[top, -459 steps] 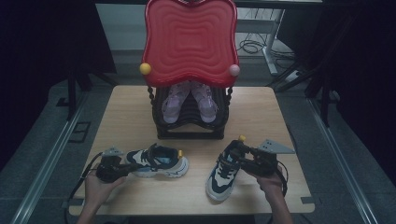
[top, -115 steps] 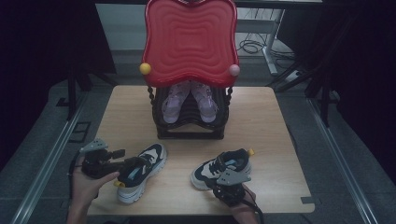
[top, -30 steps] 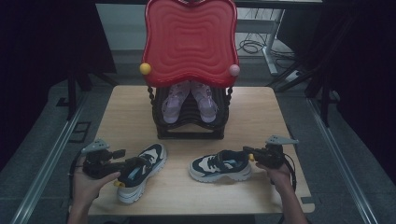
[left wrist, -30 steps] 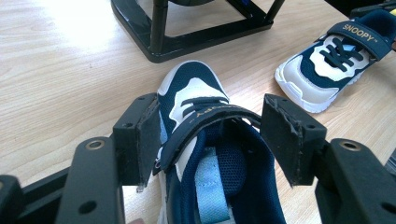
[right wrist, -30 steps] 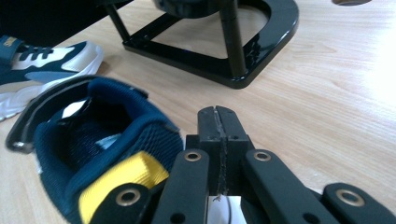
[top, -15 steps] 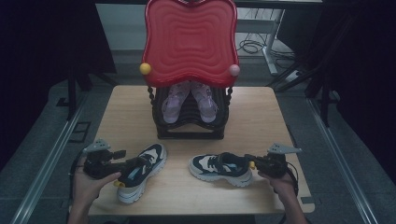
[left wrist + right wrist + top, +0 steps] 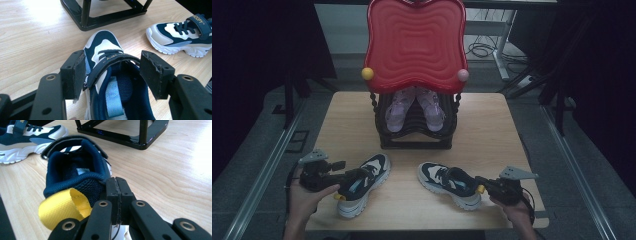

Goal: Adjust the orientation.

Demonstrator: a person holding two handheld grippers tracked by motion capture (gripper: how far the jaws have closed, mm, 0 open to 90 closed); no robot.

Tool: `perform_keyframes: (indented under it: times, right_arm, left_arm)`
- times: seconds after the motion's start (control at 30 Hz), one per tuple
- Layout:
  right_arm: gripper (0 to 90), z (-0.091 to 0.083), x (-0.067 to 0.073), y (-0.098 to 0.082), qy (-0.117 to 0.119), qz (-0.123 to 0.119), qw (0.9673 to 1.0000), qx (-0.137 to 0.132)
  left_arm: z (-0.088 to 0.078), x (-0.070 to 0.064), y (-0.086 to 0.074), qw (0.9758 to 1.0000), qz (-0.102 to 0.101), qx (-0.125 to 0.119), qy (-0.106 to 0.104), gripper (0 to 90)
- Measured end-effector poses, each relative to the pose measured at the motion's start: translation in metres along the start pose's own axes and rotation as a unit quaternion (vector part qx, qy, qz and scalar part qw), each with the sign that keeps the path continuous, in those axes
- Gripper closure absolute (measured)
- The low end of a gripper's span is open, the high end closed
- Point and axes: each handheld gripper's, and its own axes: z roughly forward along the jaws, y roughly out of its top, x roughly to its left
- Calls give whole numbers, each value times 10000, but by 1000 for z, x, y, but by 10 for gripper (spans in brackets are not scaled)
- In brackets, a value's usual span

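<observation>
Two navy-and-white sneakers lie on the wooden table (image 7: 492, 130). My left gripper (image 7: 356, 176) (image 7: 115, 71) straddles the left sneaker (image 7: 364, 187) (image 7: 103, 45) at its mouth. Its pads (image 7: 78, 72) press on both sides of the collar and strap. The right sneaker (image 7: 446, 180) (image 7: 75, 167) lies with its toe to the left and its heel towards my right gripper (image 7: 484, 185) (image 7: 116, 183). That gripper's jaws are shut flat together, tips against the heel collar beside a yellow pull loop (image 7: 63, 206). Whether fabric is pinched between them I cannot make out.
A black shoe rack (image 7: 414, 142) stands at the table's middle, with a pair of purple shoes (image 7: 414, 107) on it. A big red wavy board (image 7: 414, 45) rises above the rack. The rack's base (image 7: 140, 140) lies just beyond both sneakers.
My right gripper has moved towards the near edge, and the right sneaker's heel has swung with it. The left gripper and its sneaker have stayed put.
</observation>
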Motion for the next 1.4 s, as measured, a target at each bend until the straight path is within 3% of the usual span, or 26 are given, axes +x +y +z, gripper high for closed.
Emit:
perform_keyframes:
  times: [0.4,0.8,0.97,1.4]
  right_arm:
    - [897,-10,21,-6,-163,-90,9998,114]
    - [896,-3,45,-2,-139,-505,9978,409]
    - [879,-4,45,-2,-88,-551,9977,374]
    - [879,-7,34,1,-93,-296,9995,78]
  left_arm:
    - [-2,3,-1,10000,-31,-8,20,382]
    - [-3,3,-1,10000,-26,6,11,381]
    - [-2,2,-1,10000,-24,18,-1,381]
    - [-4,-1,0,10000,16,21,2,380]
